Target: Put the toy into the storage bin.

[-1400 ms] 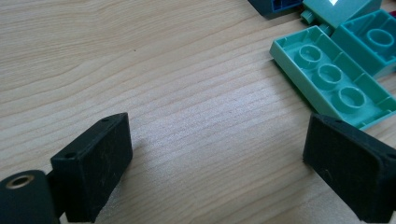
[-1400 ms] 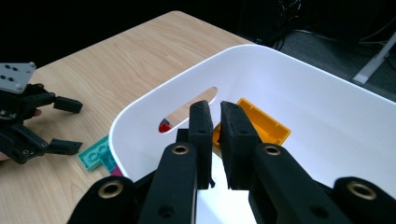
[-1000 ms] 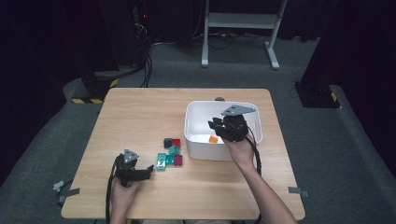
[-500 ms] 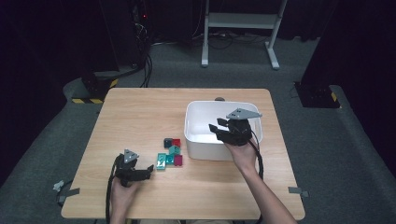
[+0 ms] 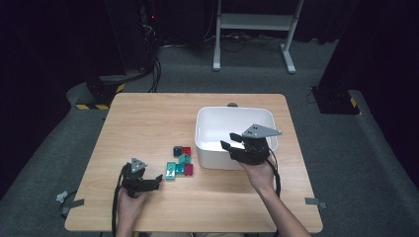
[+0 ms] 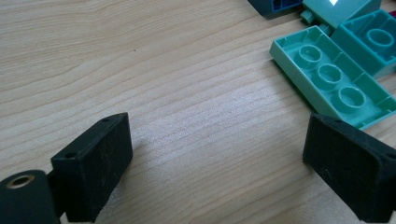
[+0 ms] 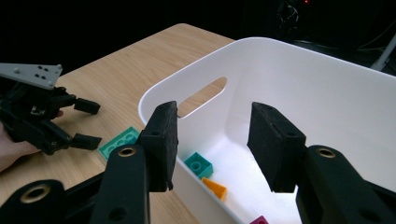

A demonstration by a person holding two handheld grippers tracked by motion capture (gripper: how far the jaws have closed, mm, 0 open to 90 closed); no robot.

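My right gripper (image 5: 230,141) hovers over the near rim of the white bin (image 5: 234,109). Its jaws have just been opening and stand apart with nothing between them. In the right gripper view, the right gripper (image 7: 212,116) looks down on a teal brick (image 7: 198,164), an orange piece (image 7: 215,188) and a magenta piece (image 7: 259,220) in the white bin (image 7: 299,74). My left gripper (image 5: 157,180) rests on the table, open, pointing at a cluster of bricks (image 5: 180,160). In its own view the left gripper (image 6: 219,163) is empty, with a light-green brick (image 6: 334,81) just past its right jaw.
The wooden table (image 5: 148,118) has bare room at its back left. A teal brick (image 6: 373,39) lies behind the light-green one. The bin's handle slot (image 7: 203,95) faces the bricks. Dark floor, cables and a white stand (image 5: 254,22) lie beyond the table.
The right gripper has drawn back toward the person, from over the bin's middle to its near rim, and its jaws have spread. The left gripper has stayed where it was.
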